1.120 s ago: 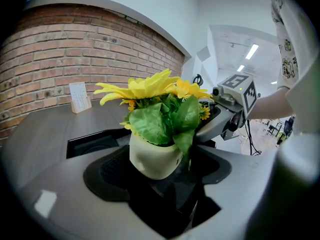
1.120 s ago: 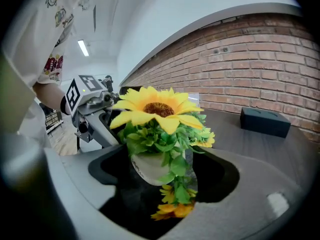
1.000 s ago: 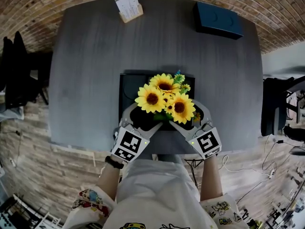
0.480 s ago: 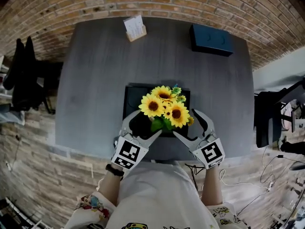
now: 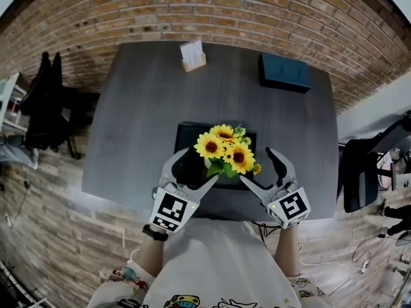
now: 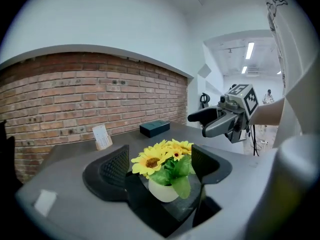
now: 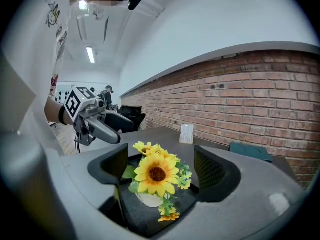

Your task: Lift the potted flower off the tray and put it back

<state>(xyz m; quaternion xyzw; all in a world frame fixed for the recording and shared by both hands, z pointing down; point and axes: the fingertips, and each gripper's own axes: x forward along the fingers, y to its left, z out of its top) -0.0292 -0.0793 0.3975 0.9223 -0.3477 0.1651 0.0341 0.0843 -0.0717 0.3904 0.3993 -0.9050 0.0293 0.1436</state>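
Observation:
The potted flower (image 5: pixel 225 149), yellow sunflowers in a small white pot (image 6: pixel 162 190), stands upright on the black tray (image 5: pixel 189 140) near the table's front edge. My left gripper (image 5: pixel 194 165) hovers open at the tray's front left, its tips short of the pot. At the front right my right gripper (image 5: pixel 257 164) is also open. Neither touches the pot. In each gripper view the flower shows ahead between wide jaws, resting on the tray (image 7: pixel 145 216). The right gripper (image 6: pixel 196 125) shows in the left gripper view, and the left gripper (image 7: pixel 131 129) in the right gripper view.
On the grey table (image 5: pixel 128 120) a card holder (image 5: pixel 192 55) stands at the back and a dark blue box (image 5: pixel 284 72) at the back right. Brick flooring surrounds the table. Dark chairs (image 5: pixel 45 101) stand to the left and right.
Both grippers have risen and drawn back from the pot, whose sides they flanked closely a second ago. The head view has pulled away. The flower stays on the tray.

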